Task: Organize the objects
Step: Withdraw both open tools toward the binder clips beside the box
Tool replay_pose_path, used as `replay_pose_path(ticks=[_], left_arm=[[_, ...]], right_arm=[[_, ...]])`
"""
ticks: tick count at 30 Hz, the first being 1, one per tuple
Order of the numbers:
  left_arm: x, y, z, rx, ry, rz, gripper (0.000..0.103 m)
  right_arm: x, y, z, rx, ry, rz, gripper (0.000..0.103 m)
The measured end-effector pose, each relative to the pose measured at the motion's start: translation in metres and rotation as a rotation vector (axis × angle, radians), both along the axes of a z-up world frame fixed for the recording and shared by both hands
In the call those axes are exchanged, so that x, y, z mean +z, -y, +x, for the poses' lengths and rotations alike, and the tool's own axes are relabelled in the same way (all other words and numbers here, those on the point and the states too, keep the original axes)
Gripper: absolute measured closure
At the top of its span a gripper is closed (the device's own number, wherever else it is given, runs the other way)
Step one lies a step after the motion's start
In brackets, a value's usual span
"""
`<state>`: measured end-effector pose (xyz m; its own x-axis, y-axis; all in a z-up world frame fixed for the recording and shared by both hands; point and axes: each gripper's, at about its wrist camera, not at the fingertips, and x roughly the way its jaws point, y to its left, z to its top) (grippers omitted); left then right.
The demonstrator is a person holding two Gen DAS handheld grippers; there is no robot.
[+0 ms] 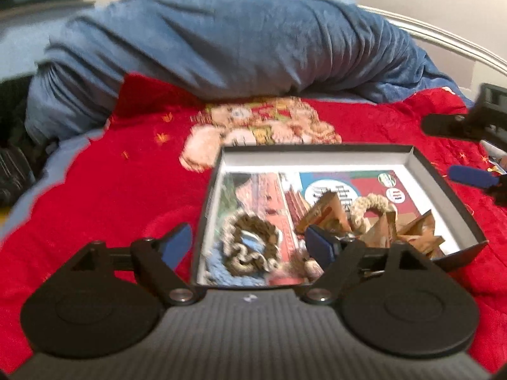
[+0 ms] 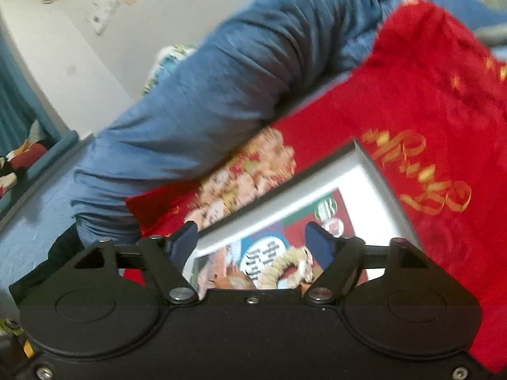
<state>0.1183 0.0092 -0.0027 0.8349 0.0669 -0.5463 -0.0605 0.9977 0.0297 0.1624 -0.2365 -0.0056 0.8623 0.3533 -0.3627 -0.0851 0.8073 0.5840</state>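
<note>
With the jaws of our left gripper (image 1: 250, 243) and right gripper (image 2: 255, 242) open and empty above the shallow black cardboard box (image 1: 443, 171), we risk snagging the cream knitted ring (image 1: 374, 209) inside it or tipping the box on the soft red bed blanket (image 1: 111, 190)

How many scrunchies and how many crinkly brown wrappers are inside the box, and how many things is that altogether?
Scrunchies: 3, a cream one, a brown one and a light blue one.
Brown wrappers: 3, as far as the blur lets me tell.
Picture card under them: 1.
Total in the box: 7.
</note>
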Motion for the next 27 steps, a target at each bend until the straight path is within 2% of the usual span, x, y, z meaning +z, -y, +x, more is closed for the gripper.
replay_pose_path(ticks=[2,5,10,12,14,15,17,20,21,22,23,27], left_arm=[[0.014,-0.003,-0.008,-0.022,0.023,0.054,0.015],[0.037,-0.014,-0.025,-0.05,0.075,0.181,0.015],[0.048,-0.04,-0.052,-0.117,0.076,0.215,0.015],[0.038,-0.047,-0.058,-0.132,0.049,0.182,0.015],[0.021,-0.05,-0.061,-0.106,0.013,0.108,0.015],[0.012,-0.046,-0.059,-0.119,-0.019,0.107,0.016],[0.0,-0.036,-0.057,-0.165,-0.062,0.133,0.017],[-0.017,-0.019,-0.055,-0.235,-0.071,0.192,0.018],[-0.023,-0.015,-0.053,-0.242,-0.077,0.224,0.019],[-0.028,-0.011,-0.049,-0.24,-0.081,0.248,0.022],[-0.032,-0.01,-0.047,-0.237,-0.085,0.258,0.023],[-0.053,-0.012,-0.035,-0.215,-0.125,0.27,0.03]], right_arm=[[0.015,0.003,-0.018,-0.007,0.043,-0.04,0.021],[0.028,0.01,-0.044,-0.029,0.08,-0.063,0.017],[0.03,0.014,-0.085,-0.043,0.014,-0.055,0.018],[0.022,0.01,-0.102,-0.036,-0.033,-0.051,0.018],[0.006,0.005,-0.117,-0.009,-0.103,0.014,0.022],[-0.001,0.002,-0.12,0.001,-0.137,0.033,0.024],[-0.012,-0.009,-0.117,0.032,-0.199,0.022,0.035],[-0.022,-0.03,-0.107,0.075,-0.236,-0.063,0.043],[-0.025,-0.036,-0.105,0.081,-0.245,-0.083,0.044],[-0.029,-0.04,-0.102,0.088,-0.263,-0.093,0.05],[-0.035,-0.044,-0.1,0.101,-0.286,-0.093,0.054],[-0.048,-0.048,-0.096,0.141,-0.349,-0.08,0.058]])
